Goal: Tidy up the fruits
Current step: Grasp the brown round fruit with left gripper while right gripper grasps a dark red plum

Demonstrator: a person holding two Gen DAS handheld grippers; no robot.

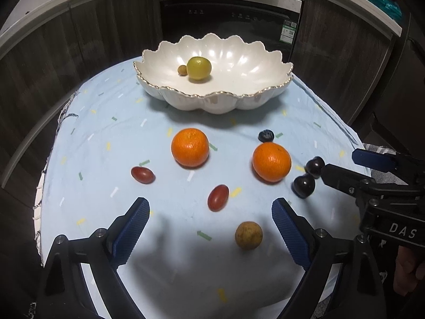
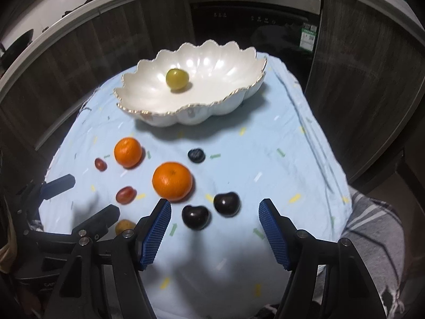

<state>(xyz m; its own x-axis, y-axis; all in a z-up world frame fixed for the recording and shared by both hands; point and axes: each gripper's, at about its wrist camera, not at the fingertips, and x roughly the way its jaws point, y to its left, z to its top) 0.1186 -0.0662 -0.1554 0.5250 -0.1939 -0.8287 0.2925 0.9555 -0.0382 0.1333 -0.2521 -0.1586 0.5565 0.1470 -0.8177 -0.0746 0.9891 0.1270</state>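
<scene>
We hold our left gripper (image 1: 209, 216) wide apart and empty above the pale blue cloth (image 1: 106, 138), a red grape tomato (image 1: 218, 197) and a brown longan (image 1: 248, 235) lying between its fingers; our right gripper (image 2: 215, 214) gapes empty over two dark cherries (image 2: 196, 217); the scalloped white bowl (image 1: 186, 101) beyond holds a yellow-green fruit (image 1: 199, 68); two oranges (image 1: 190, 147) sit on the cloth between.

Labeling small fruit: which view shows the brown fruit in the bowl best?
Left wrist. The brown fruit sits in the open, touching the left side of the green fruit in the bowl. In the right wrist view the green fruit hides it.
</scene>
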